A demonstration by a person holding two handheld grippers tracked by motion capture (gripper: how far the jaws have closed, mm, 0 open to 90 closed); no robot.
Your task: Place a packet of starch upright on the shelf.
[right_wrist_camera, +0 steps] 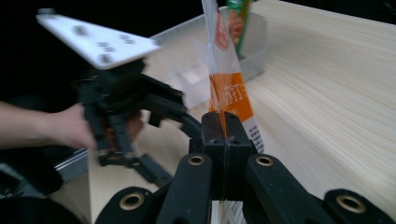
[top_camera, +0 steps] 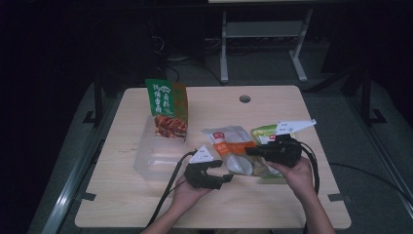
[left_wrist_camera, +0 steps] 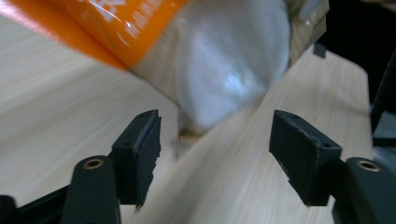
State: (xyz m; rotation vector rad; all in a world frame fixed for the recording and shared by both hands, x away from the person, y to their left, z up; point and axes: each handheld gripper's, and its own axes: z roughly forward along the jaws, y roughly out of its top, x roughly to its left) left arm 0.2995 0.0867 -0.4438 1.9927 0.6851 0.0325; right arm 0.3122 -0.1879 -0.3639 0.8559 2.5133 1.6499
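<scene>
From above, the orange-and-white pouch (top_camera: 233, 148) lies mid-table beside a clear tub (top_camera: 157, 151), the right gripper (top_camera: 254, 151) clamped on its edge. Along the left gripper (left_wrist_camera: 215, 144), jaws stand apart, nothing between, the pouch's soft bulge just ahead. The right gripper's own camera shows thin, slippery film pinched; I'd grip the flat seam.

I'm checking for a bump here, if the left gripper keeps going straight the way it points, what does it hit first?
Most likely the orange and white pouch, straight ahead of the open left gripper; depth is unclear.
</scene>
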